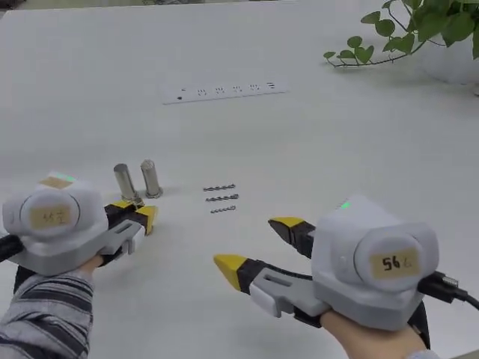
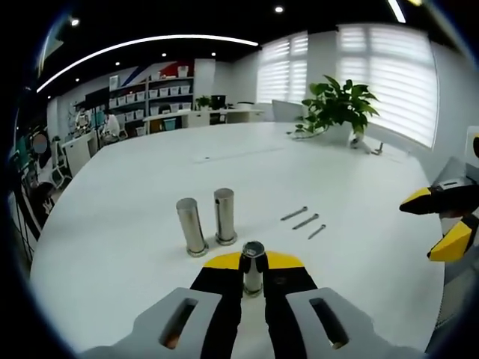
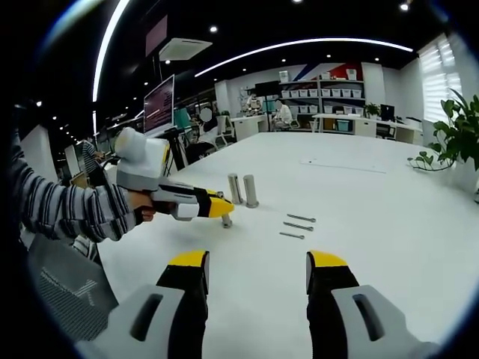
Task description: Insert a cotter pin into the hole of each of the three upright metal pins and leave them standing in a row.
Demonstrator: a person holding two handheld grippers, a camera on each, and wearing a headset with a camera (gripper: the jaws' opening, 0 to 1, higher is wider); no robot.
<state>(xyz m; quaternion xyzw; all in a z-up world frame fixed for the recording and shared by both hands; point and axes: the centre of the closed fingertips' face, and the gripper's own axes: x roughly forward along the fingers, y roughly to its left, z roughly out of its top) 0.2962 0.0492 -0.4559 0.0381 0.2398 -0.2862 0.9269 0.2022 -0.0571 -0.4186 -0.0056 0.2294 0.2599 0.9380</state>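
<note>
The left hand-held gripper [image 1: 138,215], grey-bodied with black jaws tipped in yellow, is clamped on a short silver cylindrical metal pin [image 2: 253,269]. The pin stands upright between the jaw tips. Whether its foot touches the white table [image 1: 359,149] cannot be told.

Just beyond those tips, two more silver pins of the same kind stand upright on the table, side by side and close together but not touching. The left standing pin [image 1: 123,182] is nearer the jaws, and the right standing pin [image 1: 151,178] is a little farther off. All three pins are in the left part of the table on the person's side, well away from the far edge.

To the right of the standing pins, near but apart from them, three thin silver cotter pins [image 1: 221,198] lie flat on the table. They are parallel, one behind the other, and none touches the next.

The right hand-held gripper [image 1: 260,244], of the same build, hovers over bare table on the person's side, right of the cotter pins. Its jaws are wide apart with nothing between them.

A striped sleeve [image 1: 45,314] covers the arm behind the left hand-held gripper.

A flat white power strip [image 1: 224,91] lies toward the far edge of the table. A green leafy plant [image 1: 419,26] stands at the far right corner.
</note>
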